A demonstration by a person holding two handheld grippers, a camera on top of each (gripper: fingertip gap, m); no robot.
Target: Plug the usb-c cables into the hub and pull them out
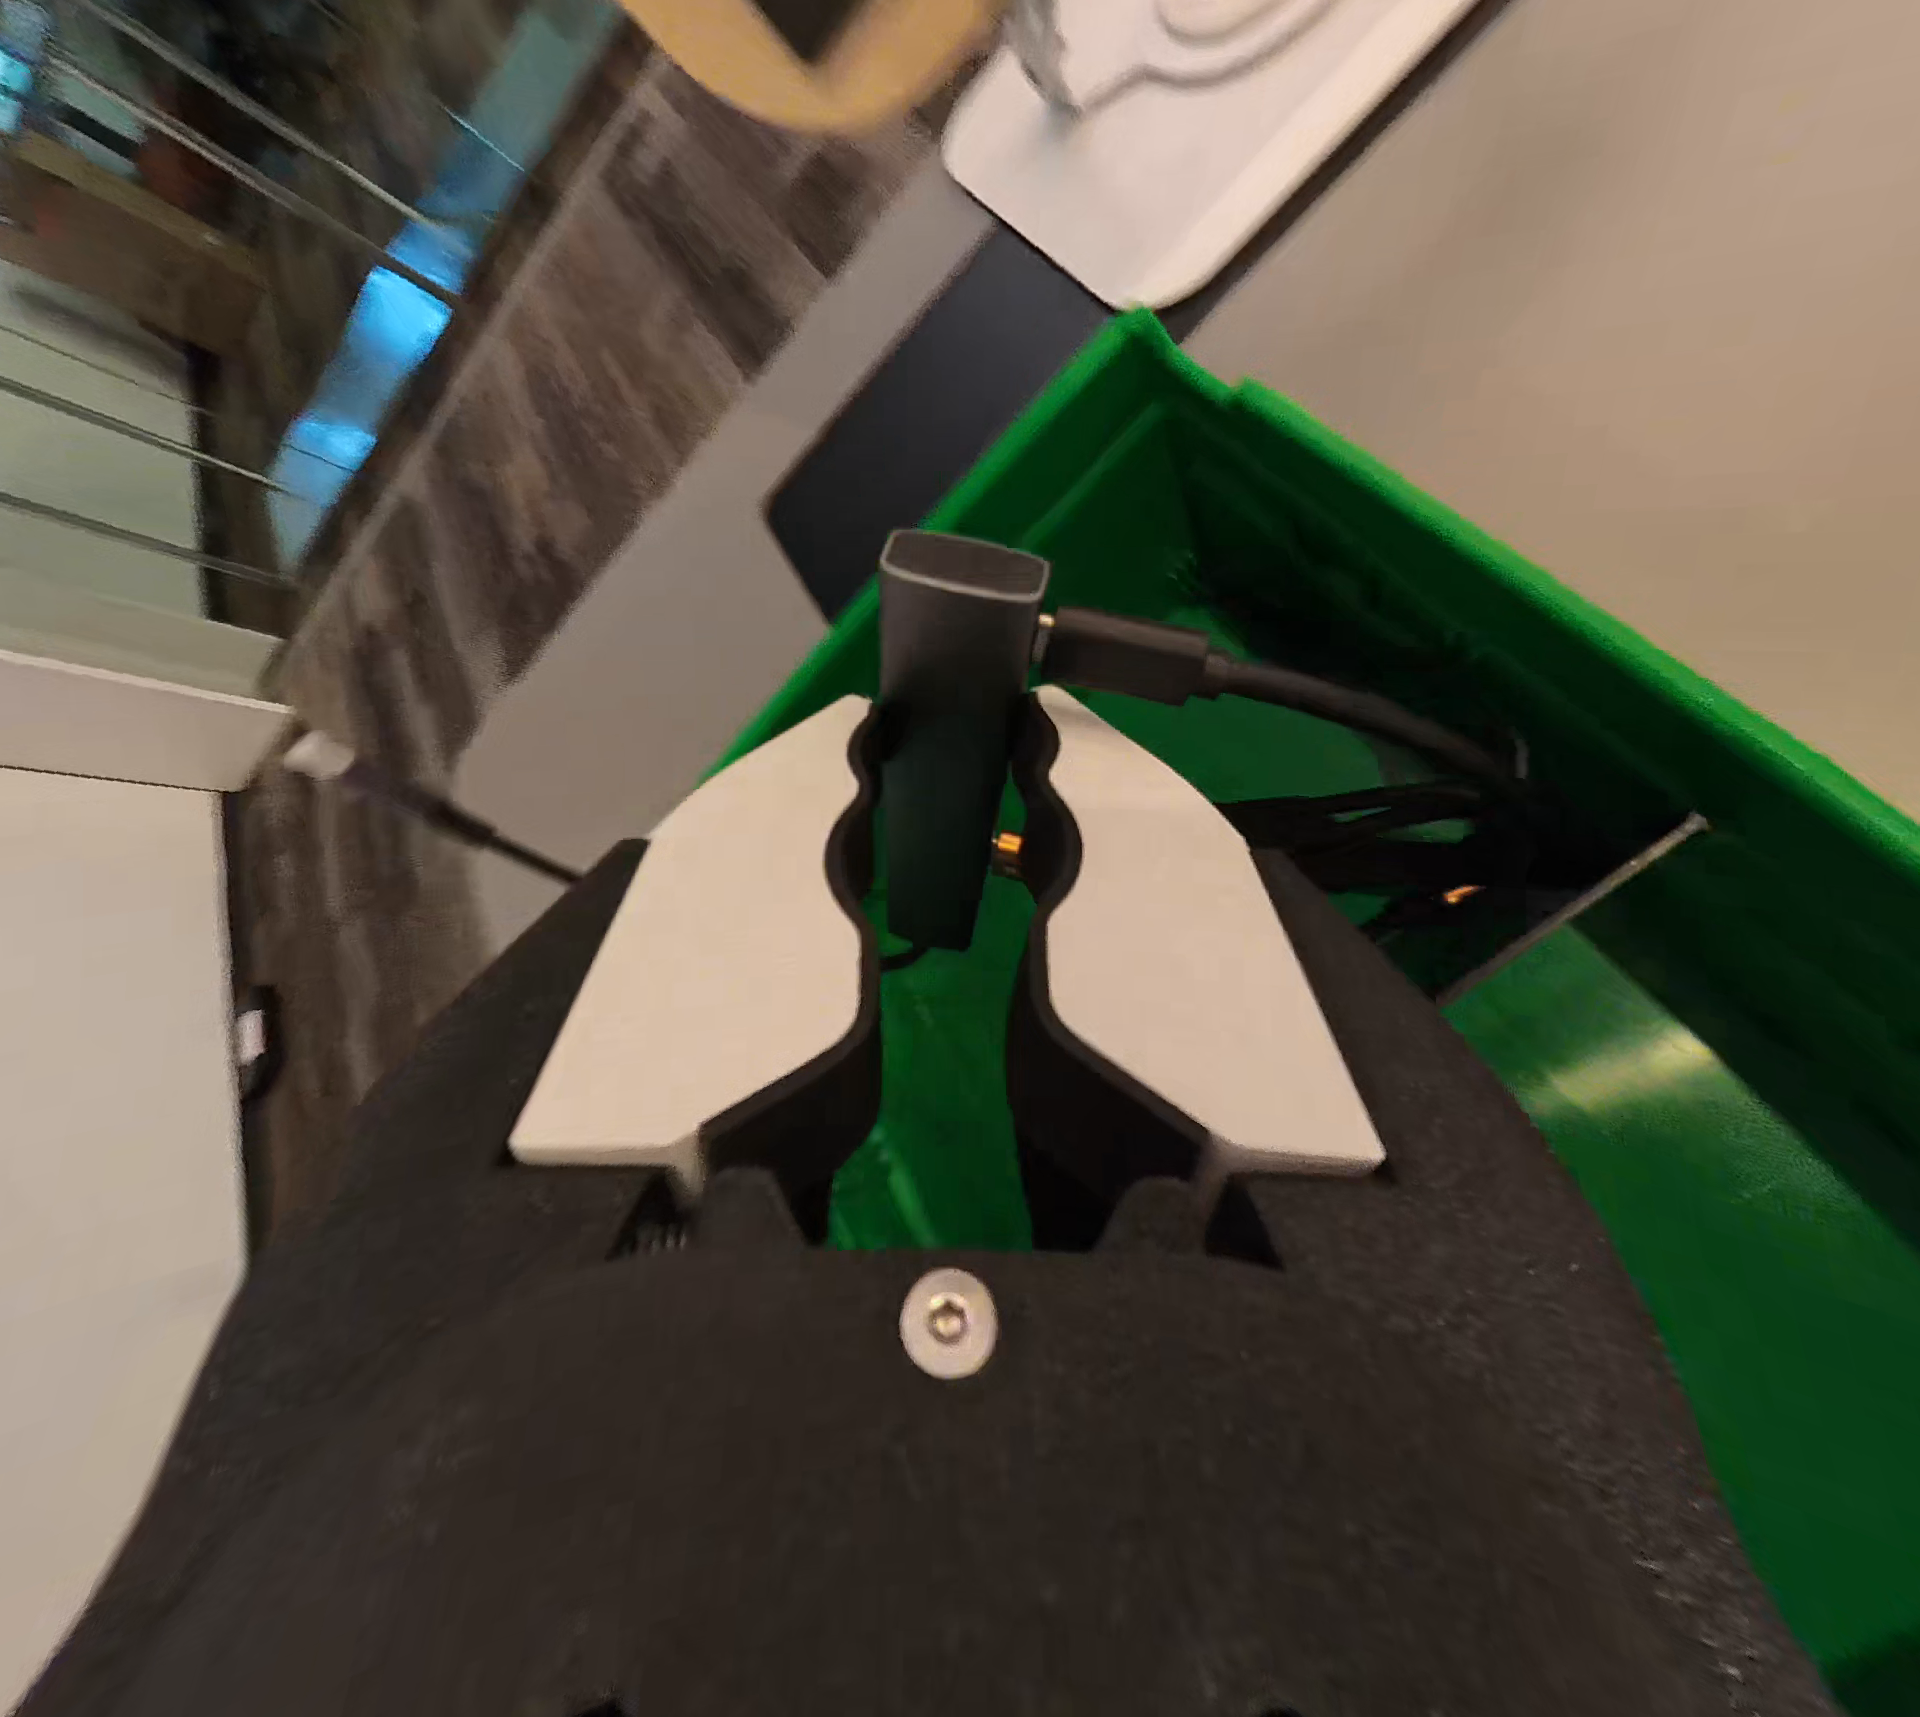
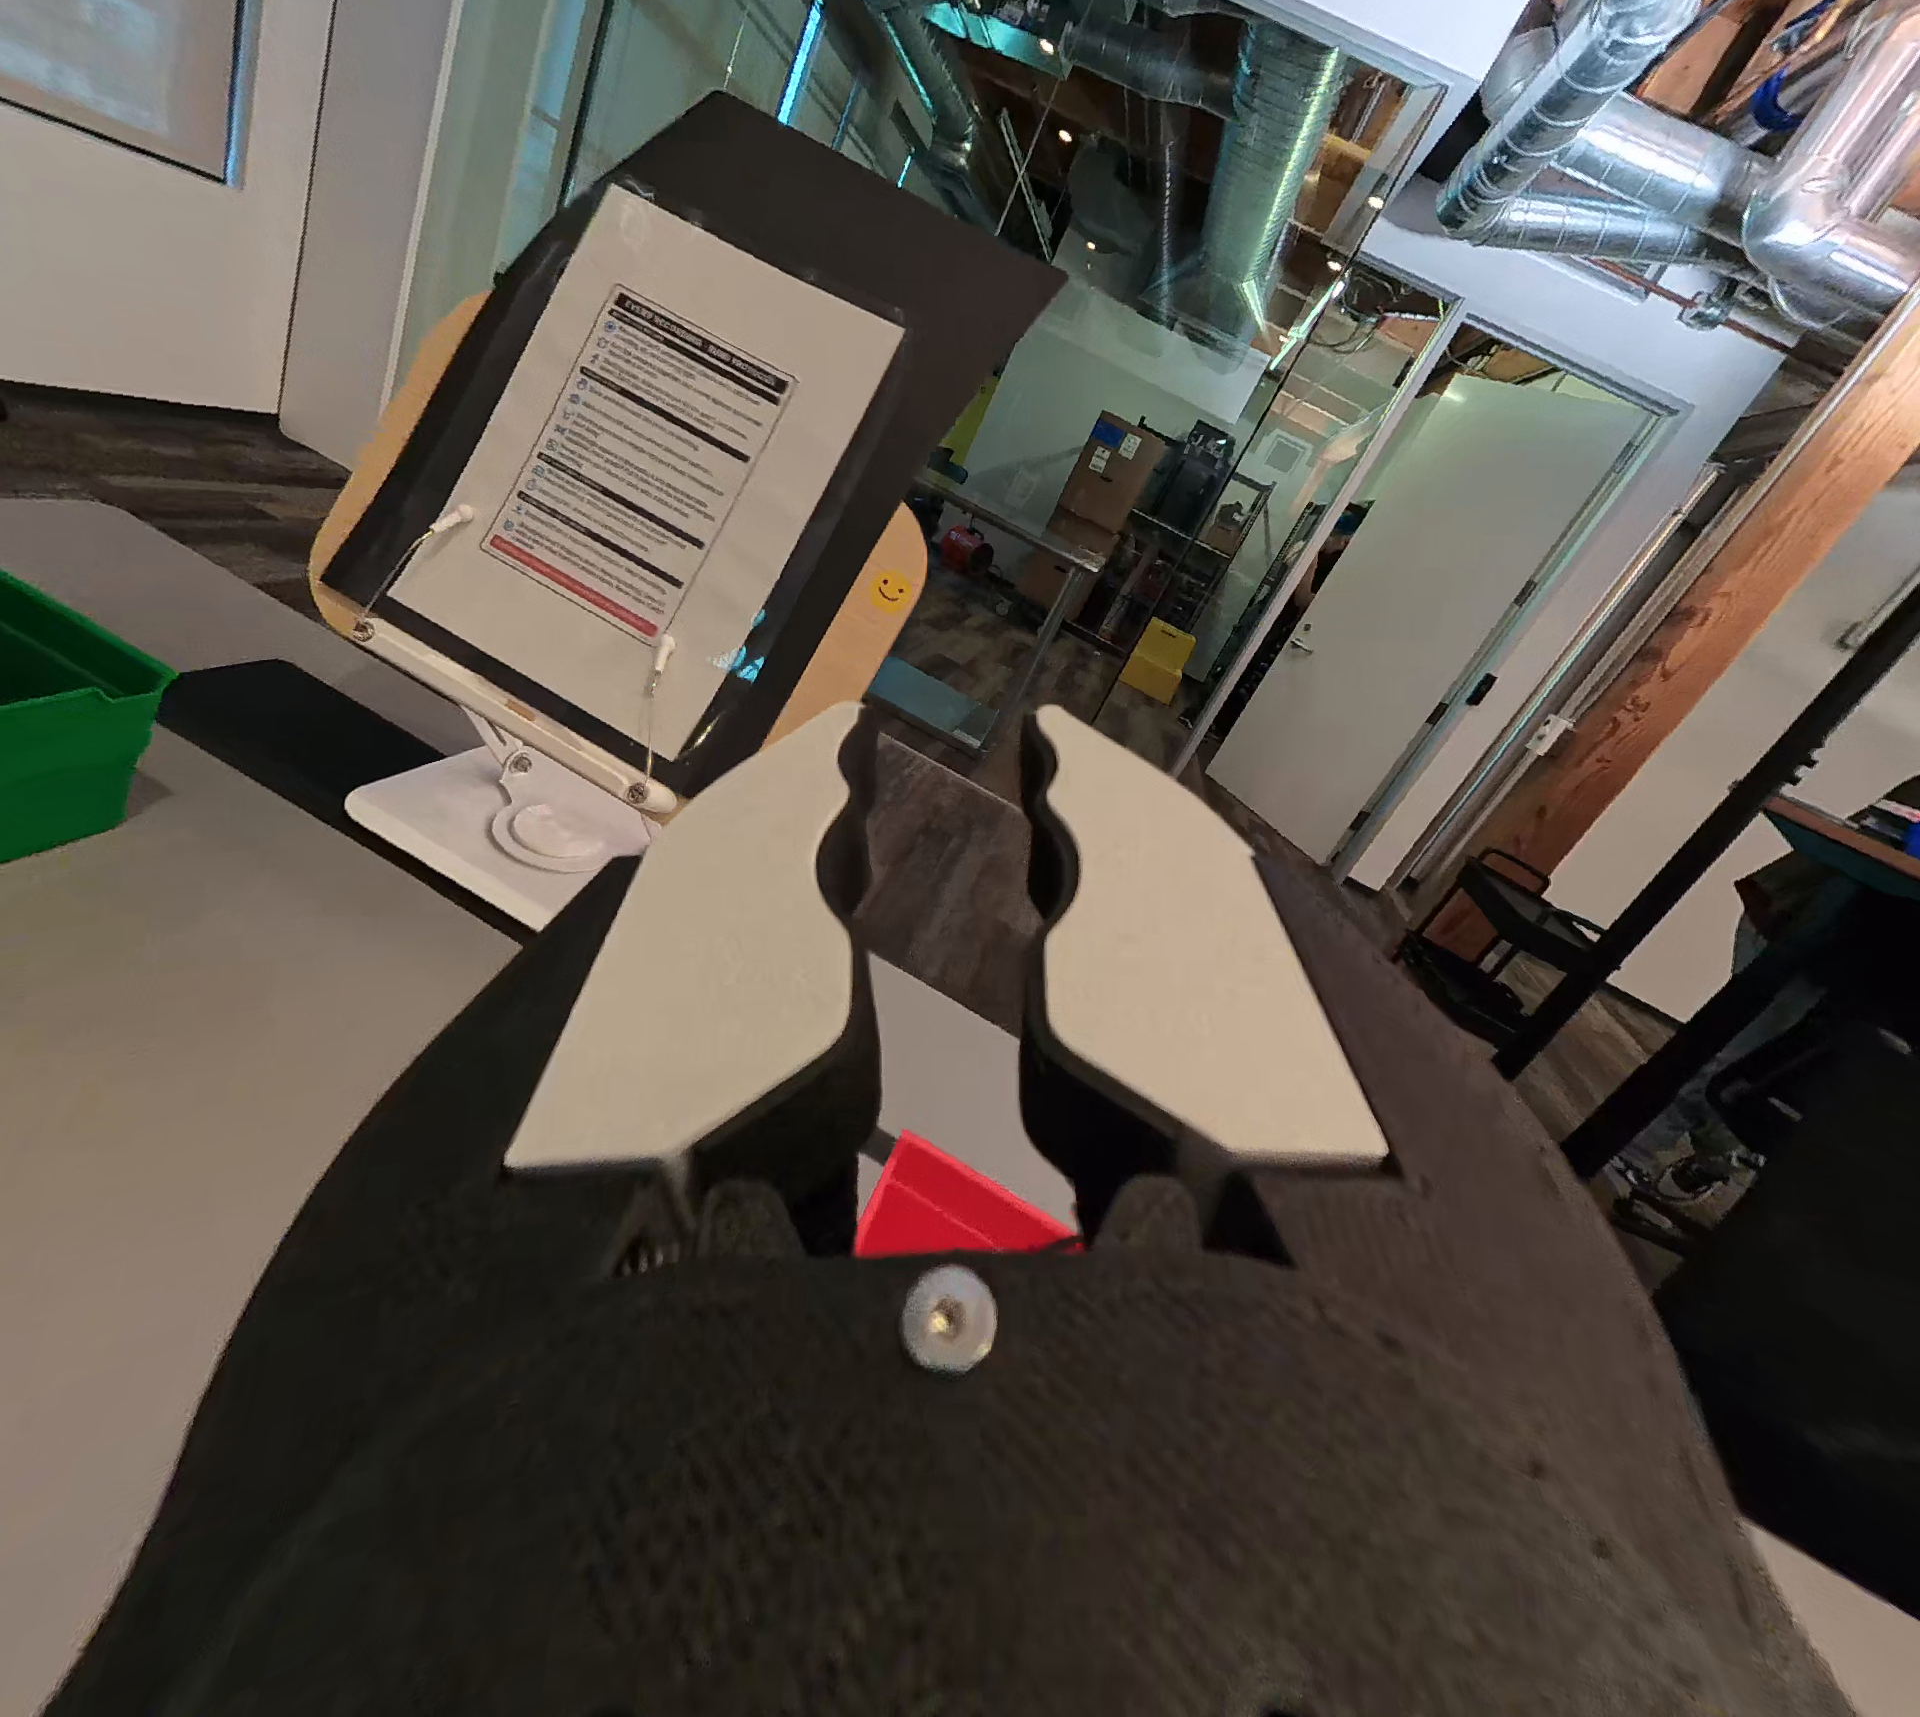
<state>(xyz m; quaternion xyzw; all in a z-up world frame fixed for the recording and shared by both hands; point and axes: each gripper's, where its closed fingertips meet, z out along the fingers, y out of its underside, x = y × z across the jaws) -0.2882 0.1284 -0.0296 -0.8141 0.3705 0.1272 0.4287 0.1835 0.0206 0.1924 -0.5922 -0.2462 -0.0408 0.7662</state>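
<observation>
In the left wrist view my left gripper (image 1: 951, 732) is shut on a dark grey hub (image 1: 951, 691) and holds it upright over a green bin (image 1: 1558, 628). A black usb-c cable plug (image 1: 1127, 654) sits in the hub's right side, and its cable runs down into the bin, where several more black cables (image 1: 1434, 826) lie. A brass connector tip (image 1: 1006, 844) shows beside the hub lower down. In the right wrist view my right gripper (image 2: 940, 732) is empty with its jaws slightly apart, raised above the table and pointing into the room.
A document stand with a printed sheet (image 2: 665, 462) on a white base (image 2: 499, 826) stands at the table's far edge; the base also shows in the left wrist view (image 1: 1195, 57). The green bin's corner (image 2: 73, 711) is at the left. A red piece (image 2: 945, 1200) lies below my right gripper. Spacing between my two grippers at the tips: around 55 cm.
</observation>
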